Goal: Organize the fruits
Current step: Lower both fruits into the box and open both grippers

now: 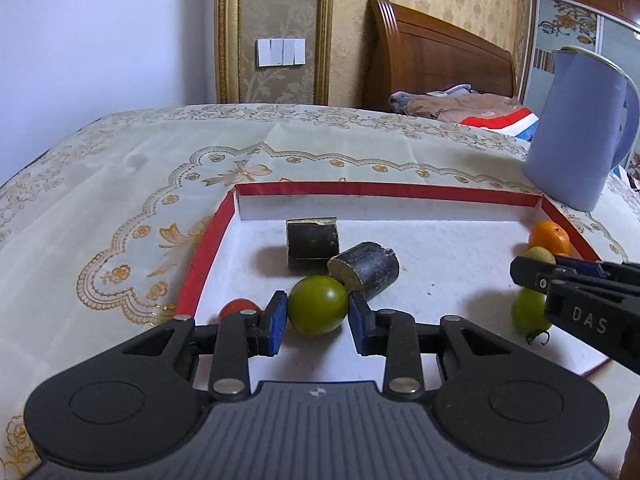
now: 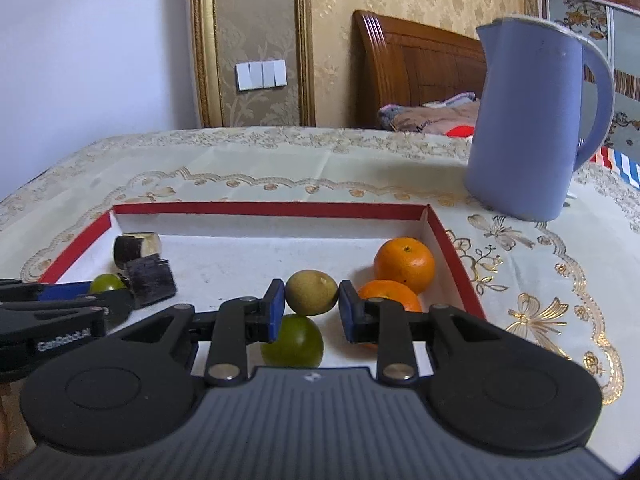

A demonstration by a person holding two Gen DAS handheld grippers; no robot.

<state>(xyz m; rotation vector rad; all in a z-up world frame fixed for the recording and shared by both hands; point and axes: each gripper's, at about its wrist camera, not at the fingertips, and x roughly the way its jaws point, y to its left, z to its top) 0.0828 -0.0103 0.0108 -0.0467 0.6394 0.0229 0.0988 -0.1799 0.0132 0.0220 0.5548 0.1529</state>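
Your left gripper [image 1: 318, 314] pinches a round green tomato [image 1: 317, 305], your right gripper [image 2: 311, 306] a yellowish-brown fruit [image 2: 311, 292], over the red-rimmed white tray [image 2: 272, 209]; sorting seems unfinished

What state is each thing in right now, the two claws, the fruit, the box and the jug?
Left claw: shut on green tomato.
Right claw: shut on yellowish fruit.
Second green tomato: loose in box.
Two oranges: resting in the box's right corner.
Red box: open.
Blue jug: upright.
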